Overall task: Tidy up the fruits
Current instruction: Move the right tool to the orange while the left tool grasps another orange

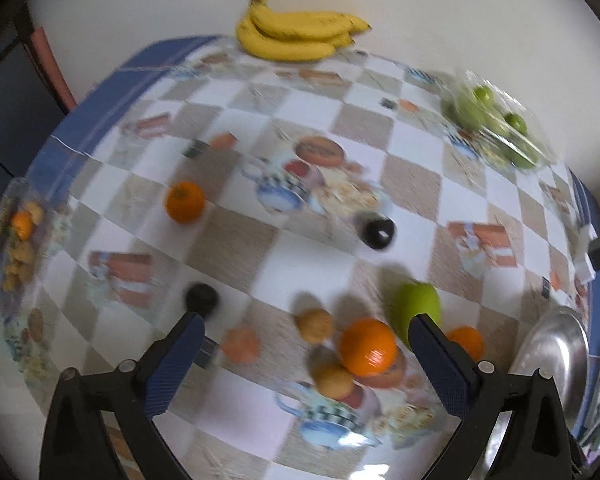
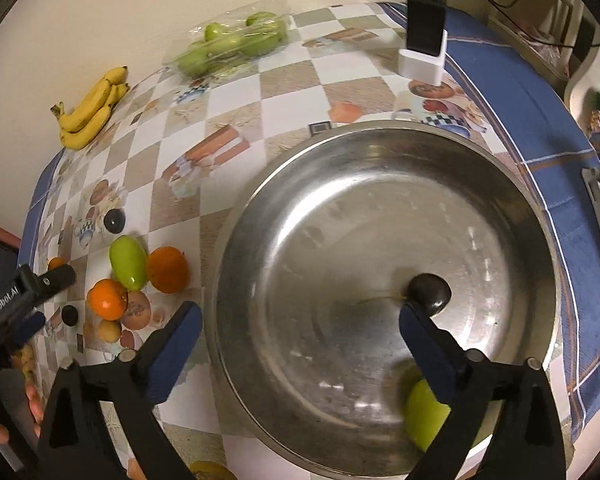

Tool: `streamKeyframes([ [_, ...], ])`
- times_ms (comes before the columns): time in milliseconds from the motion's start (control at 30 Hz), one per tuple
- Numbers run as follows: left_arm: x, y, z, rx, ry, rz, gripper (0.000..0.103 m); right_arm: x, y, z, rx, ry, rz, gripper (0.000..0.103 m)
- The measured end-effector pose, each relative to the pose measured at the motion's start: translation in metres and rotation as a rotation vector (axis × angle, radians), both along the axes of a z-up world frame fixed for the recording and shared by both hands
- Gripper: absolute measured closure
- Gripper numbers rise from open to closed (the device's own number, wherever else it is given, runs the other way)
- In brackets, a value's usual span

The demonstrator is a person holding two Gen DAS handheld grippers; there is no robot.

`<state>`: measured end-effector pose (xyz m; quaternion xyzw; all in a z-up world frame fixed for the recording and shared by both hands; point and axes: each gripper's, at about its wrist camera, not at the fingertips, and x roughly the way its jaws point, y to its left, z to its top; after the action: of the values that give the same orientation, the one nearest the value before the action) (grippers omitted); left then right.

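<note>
In the left wrist view my left gripper (image 1: 308,322) hangs open over loose fruit on the checked tablecloth. Between its fingers lie a large orange (image 1: 367,346) and two small yellowish-brown fruits (image 1: 315,324). A green fruit (image 1: 418,304) sits by the right fingertip and a dark fruit (image 1: 201,298) by the left one. Another orange (image 1: 185,202) and another dark fruit (image 1: 377,232) lie farther off. My right gripper (image 2: 300,312) is open above the steel bowl (image 2: 340,220), pads touching nothing. A dark fruit (image 2: 428,292) and a green fruit (image 2: 424,412) lie inside it.
Bananas (image 1: 296,36) and a clear bag of green apples (image 1: 496,124) lie by the wall. A black charger in a white dock (image 2: 424,40) stands at the far corner. A bag of mixed fruit (image 1: 20,240) sits at the table's left edge.
</note>
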<state>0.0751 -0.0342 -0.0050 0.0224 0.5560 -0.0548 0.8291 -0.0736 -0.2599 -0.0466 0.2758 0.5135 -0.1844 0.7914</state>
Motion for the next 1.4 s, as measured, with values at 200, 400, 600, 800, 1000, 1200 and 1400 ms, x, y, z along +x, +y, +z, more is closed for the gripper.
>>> streamKeyframes([
  [200, 0.009, 0.02, 0.011, 0.021, -0.067, 0.012, 0.0, 0.008, 0.013, 0.002, -0.019, -0.01, 0.035, 0.001],
  [400, 0.019, 0.037, 0.018, 0.032, -0.096, 0.021, 0.0, 0.018, 0.026, 0.005, -0.017, -0.031, 0.068, 0.001],
  [600, 0.032, 0.058, 0.021, 0.012, -0.109, 0.059, 0.0, 0.031, 0.044, 0.022, -0.065, -0.106, 0.115, 0.001],
  [800, 0.049, 0.086, 0.019, -0.009, -0.104, 0.098, 0.0, 0.05, 0.062, 0.03, -0.086, -0.143, 0.17, 0.001],
  [1000, 0.065, 0.107, 0.016, -0.012, -0.113, 0.113, 0.0, 0.067, 0.071, 0.026, -0.082, -0.126, 0.186, 0.001],
  [1200, 0.076, 0.112, 0.007, -0.013, -0.115, 0.101, 0.0, 0.082, 0.075, 0.022, -0.111, -0.093, 0.195, 0.001],
  [1400, 0.084, 0.106, -0.006, -0.031, -0.077, 0.076, 0.0, 0.088, 0.066, 0.013, -0.101, -0.069, 0.151, 0.002],
])
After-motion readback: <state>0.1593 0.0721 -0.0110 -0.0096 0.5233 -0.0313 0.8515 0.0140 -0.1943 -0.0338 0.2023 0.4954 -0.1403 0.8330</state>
